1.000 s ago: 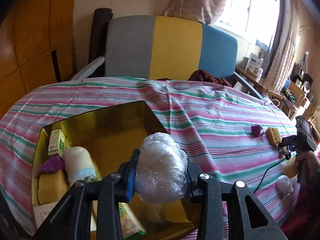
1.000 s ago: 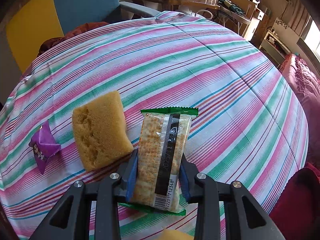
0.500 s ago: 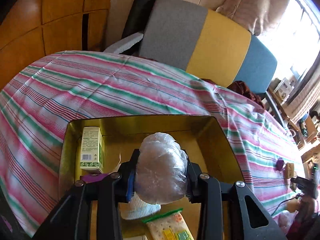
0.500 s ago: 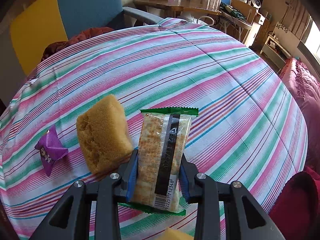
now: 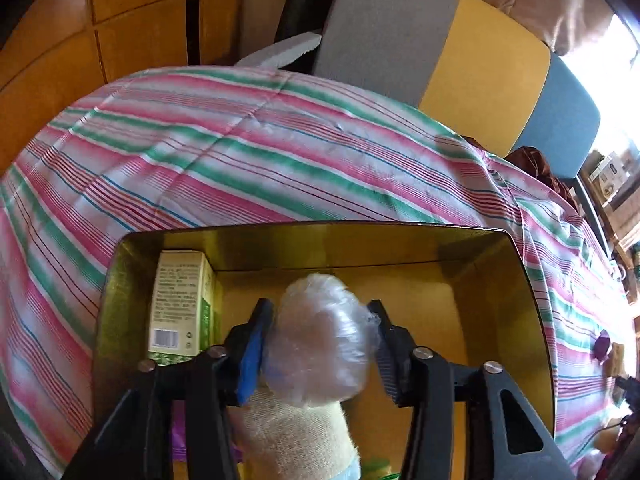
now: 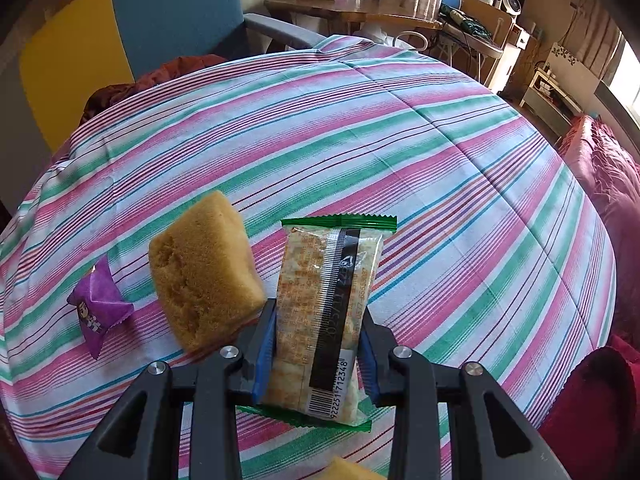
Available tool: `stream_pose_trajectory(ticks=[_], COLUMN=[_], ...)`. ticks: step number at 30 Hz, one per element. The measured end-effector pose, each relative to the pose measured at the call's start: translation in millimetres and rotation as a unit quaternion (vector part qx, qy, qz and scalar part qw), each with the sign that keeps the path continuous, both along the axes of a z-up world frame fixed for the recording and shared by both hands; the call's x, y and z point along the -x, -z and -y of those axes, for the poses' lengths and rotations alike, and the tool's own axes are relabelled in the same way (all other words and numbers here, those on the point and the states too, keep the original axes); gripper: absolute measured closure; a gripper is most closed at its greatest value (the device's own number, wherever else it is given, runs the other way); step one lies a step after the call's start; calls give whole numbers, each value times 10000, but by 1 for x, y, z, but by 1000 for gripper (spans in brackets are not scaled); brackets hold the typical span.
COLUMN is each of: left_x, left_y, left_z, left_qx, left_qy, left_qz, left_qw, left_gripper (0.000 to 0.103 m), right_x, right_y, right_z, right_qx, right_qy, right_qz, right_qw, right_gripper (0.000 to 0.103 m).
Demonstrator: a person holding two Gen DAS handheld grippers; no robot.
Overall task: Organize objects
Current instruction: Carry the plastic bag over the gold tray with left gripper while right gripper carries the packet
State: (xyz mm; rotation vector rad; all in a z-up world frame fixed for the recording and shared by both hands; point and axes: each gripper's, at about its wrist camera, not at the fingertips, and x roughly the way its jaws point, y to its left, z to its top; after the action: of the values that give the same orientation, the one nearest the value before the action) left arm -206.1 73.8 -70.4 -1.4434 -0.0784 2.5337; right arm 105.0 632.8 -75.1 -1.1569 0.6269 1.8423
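My left gripper [image 5: 320,344] hangs over the gold box [image 5: 320,227] with a clear plastic-wrapped ball [image 5: 320,336] between its jaws. The jaws are opening, and the pads no longer squeeze the ball, which sits just above a rolled pale towel [image 5: 296,436]. A green-and-white carton [image 5: 180,300] stands in the box's far left corner. My right gripper [image 6: 316,352] is shut on a green-edged cracker pack [image 6: 324,300] just over the striped cloth. Beside it on the left lie a yellow sponge [image 6: 200,268] and a purple candy wrapper [image 6: 98,304].
The striped tablecloth [image 6: 440,160] covers the whole round table. A grey, yellow and blue chair [image 5: 440,40] stands behind it. Another yellow sponge [image 6: 348,470] peeks in at the bottom edge of the right wrist view. A dark red cloth [image 6: 592,412] lies at the lower right.
My left gripper swung over the gold box and dropped lower into it, and its jaws have spread off the plastic ball. The right gripper holds the cracker pack without moving.
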Motion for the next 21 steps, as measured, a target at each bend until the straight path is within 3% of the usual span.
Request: stream_pose_trajectory(ticks=[5, 14, 21], left_x=[-18, -101, -135], left_y=[-12, -49, -55], left_z=[6, 15, 31], left_qx=[87, 408, 467], left_qy=[59, 367, 318], left_qz=[-209, -1389, -1593], left_qw=[9997, 9888, 9856], left_gripper=[41, 41, 41], right_x=[-2, -3, 16], right_y=[-2, -35, -72], right_z=[1, 20, 63], right_qx=[-34, -611, -1049], right_qy=[11, -157, -743], right_qz=[-52, -593, -986], right_qw=[10000, 9962, 9868], right_gripper=[67, 68, 68])
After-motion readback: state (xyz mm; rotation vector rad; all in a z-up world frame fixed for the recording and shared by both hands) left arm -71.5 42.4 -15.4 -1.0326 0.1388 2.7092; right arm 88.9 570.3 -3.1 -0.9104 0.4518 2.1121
